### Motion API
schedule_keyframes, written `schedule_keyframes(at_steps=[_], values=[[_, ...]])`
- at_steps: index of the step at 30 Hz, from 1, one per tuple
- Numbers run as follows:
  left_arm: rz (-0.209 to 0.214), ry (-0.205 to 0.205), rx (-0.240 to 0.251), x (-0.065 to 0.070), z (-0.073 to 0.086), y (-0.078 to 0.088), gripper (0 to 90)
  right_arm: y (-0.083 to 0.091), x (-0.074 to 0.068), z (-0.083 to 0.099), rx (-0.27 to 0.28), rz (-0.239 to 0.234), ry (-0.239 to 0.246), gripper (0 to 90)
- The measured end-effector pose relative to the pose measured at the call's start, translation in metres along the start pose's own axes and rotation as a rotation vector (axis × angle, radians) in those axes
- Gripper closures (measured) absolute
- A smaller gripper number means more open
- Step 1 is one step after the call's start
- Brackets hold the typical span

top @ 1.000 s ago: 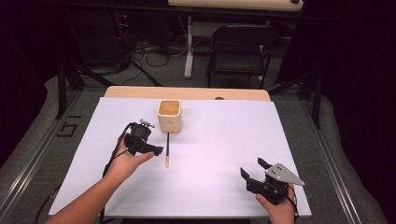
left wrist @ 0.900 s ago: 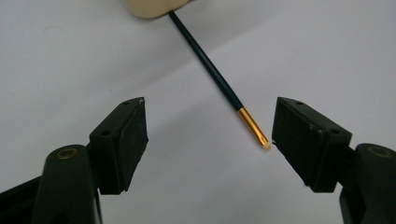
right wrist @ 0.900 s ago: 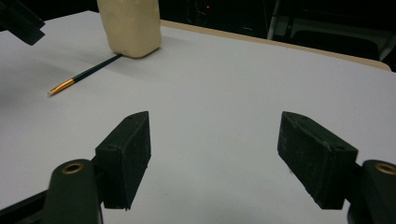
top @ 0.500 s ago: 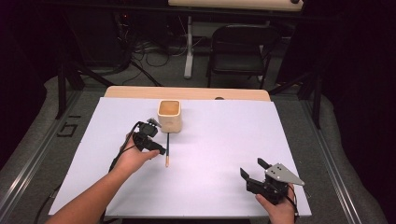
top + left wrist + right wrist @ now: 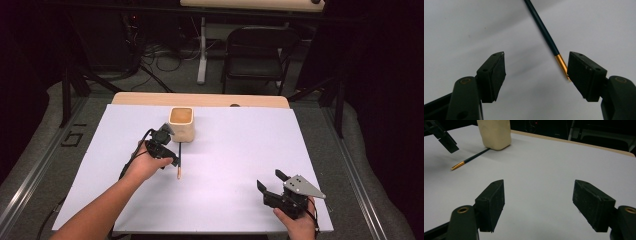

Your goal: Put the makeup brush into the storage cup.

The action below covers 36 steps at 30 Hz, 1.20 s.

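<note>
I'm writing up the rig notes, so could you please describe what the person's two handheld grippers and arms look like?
Both are black two-jaw grippers with blocky rectangular pads and brass-coloured pivot pins. The left gripper trails a black cable along the forearm. The right gripper carries a grey three-cornered plate with small dark holes on top. The forearms are bare, no sleeves visible.

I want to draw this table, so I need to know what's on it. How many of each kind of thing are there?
Cups: 1, the cream cup
Pencils: 1, the dark pencil with a gold end, lying flat by the cup
Grippers: 2, the left gripper and the right gripper, each held in a hand
Total: 4
</note>
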State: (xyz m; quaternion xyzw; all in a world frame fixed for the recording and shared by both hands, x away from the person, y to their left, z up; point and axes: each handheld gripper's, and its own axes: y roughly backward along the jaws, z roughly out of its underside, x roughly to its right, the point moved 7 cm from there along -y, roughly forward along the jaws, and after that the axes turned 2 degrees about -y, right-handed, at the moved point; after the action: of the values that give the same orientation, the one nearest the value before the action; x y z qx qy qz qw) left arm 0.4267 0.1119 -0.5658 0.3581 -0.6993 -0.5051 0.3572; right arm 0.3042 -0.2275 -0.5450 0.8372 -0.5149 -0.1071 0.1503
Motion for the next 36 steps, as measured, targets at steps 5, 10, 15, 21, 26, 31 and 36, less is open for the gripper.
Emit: schedule_keyframes(at_steps=[5, 10, 15, 21, 26, 31, 36], values=[[-0.010, -0.004, -0.040, 0.002, -0.002, 0.000, 31.5, 0.000, 0.000, 0.000, -0.001, -0.002, -0.002, 25.9], [-0.004, -0.003, -0.074, 0.006, -0.005, -0.001, 33.9, 0.000, -0.001, 0.000, -0.004, -0.002, -0.002, 25.9], [-0.005, 0.024, -0.094, 0.009, -0.007, -0.001, 33.9, 0.000, -0.001, 0.000, -0.003, -0.003, -0.004, 25.9], [-0.007, 0.016, -0.125, 0.011, -0.007, -0.004, 36.8, 0.000, -0.001, 0.000, -0.003, -0.003, -0.003, 26.0], [-0.027, 0.011, -0.153, 0.010, -0.006, -0.007, 39.4, 0.000, -0.001, 0.000, -0.002, -0.005, -0.001, 26.0], [-0.013, 0.032, -0.154, 0.013, -0.008, -0.008, 39.9, 0.000, -0.001, 0.000, -0.004, -0.006, 0.000, 26.0], [0.009, 0.048, -0.165, 0.017, -0.009, -0.009, 40.6, 0.000, -0.001, 0.000, -0.004, -0.007, 0.003, 26.0]])
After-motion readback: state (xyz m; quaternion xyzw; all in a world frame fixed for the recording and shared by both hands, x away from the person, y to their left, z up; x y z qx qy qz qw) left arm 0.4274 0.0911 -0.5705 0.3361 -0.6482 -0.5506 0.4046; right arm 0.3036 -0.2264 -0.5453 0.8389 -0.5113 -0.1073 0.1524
